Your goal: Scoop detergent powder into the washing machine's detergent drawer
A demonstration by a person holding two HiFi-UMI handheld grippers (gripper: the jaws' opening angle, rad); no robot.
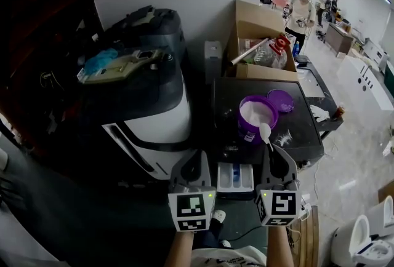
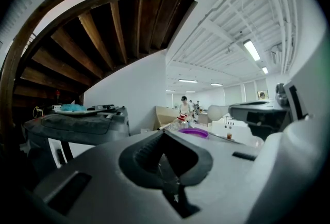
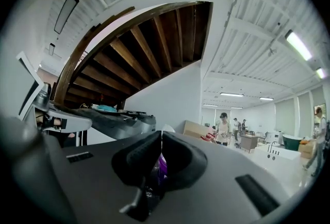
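The right gripper (image 1: 273,154) has its jaws pressed together on the handle of a white scoop (image 1: 265,132). In the right gripper view the pale handle runs down through the narrow slit between the pads, with purple showing beyond. The scoop's bowl points away from the person and sits at the near rim of the open purple tub (image 1: 247,130), which holds white detergent powder. Whether the bowl carries powder cannot be told. The tub stands on a dark table (image 1: 301,130), and its purple lid (image 1: 281,100) lies just beside it at the far right. The detergent drawer (image 1: 235,177) is pulled out at the table's near edge. It sits between the two grippers, nearer than the tub and to the left of the scoop. The left gripper (image 1: 196,158) is held left of the drawer with its jaws closed on nothing. On the far side stand a cardboard box (image 1: 258,23) and a person (image 1: 301,11).
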